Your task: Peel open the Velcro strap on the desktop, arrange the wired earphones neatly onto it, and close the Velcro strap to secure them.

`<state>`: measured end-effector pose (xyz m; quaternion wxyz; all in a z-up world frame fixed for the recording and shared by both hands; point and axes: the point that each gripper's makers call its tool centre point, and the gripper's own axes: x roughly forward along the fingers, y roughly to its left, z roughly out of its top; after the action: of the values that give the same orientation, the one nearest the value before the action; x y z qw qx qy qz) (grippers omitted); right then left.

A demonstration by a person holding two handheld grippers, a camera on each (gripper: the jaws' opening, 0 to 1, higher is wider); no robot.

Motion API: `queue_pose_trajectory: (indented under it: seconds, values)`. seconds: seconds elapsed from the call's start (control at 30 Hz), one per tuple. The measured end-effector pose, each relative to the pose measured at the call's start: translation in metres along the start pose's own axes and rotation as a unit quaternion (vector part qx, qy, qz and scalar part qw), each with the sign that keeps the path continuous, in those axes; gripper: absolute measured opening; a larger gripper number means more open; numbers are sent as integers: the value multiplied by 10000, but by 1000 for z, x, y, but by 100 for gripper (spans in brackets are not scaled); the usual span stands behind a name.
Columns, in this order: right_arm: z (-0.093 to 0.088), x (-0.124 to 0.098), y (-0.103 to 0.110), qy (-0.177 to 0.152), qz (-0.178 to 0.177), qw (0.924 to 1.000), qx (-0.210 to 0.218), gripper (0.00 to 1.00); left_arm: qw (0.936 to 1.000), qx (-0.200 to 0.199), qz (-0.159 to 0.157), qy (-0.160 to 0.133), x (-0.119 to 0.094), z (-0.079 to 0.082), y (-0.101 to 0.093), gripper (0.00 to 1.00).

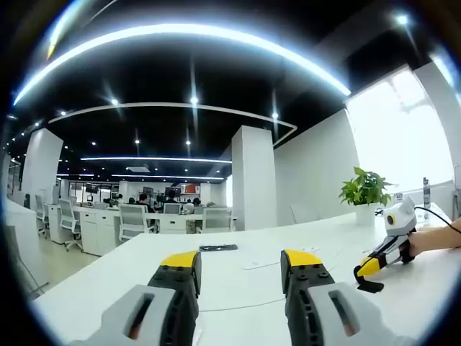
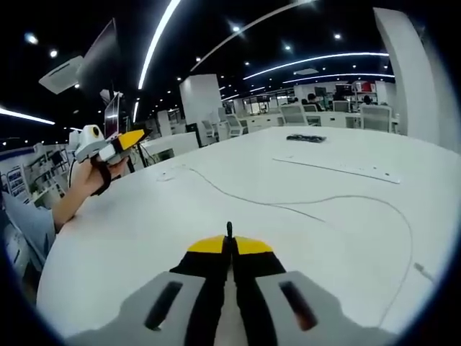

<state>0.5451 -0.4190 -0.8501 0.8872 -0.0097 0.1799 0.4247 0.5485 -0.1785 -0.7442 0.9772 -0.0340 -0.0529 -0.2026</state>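
Note:
The white earphone wire [image 2: 288, 204] lies in a long loose curve across the white desktop [image 2: 180, 231]; a stretch of the wire [image 1: 238, 303] runs just ahead of my left gripper [image 1: 241, 263], which is open, holds nothing and hovers over the desk. My right gripper [image 2: 229, 249] is shut on a thin black Velcro strap [image 2: 229, 231] that pokes up between its yellow tips. In the left gripper view the right gripper [image 1: 371, 268] comes in from the right, a hand holding it, with the black strap [image 1: 369, 282] hanging at its tips. The left gripper [image 2: 130, 138] is raised at far left.
A flat black object [image 1: 218, 247] [image 2: 306, 138] lies farther out on the desk, with a long white strip [image 2: 338, 168] [image 1: 259, 263] near it. A potted plant [image 1: 366, 189] stands at the desk's far right. Office desks and chairs [image 1: 133, 220] stand beyond.

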Motion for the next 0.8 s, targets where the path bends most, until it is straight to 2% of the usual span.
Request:
queue_pose_trajectory:
  seconds: [0.37,0.57,0.8]
  values:
    - [4,-2,6,-47,32,9999,-136,4,10000,51,-50,25,0,-1,-2,47]
    - [3,-4,12,-45,105,9992,-376,4,9999,80,-75,62,1,-3,-3,47]
    - [1,-7,18,-6,161,9992,-371,3,9997,147,-109,144,2,-8,-7,47]
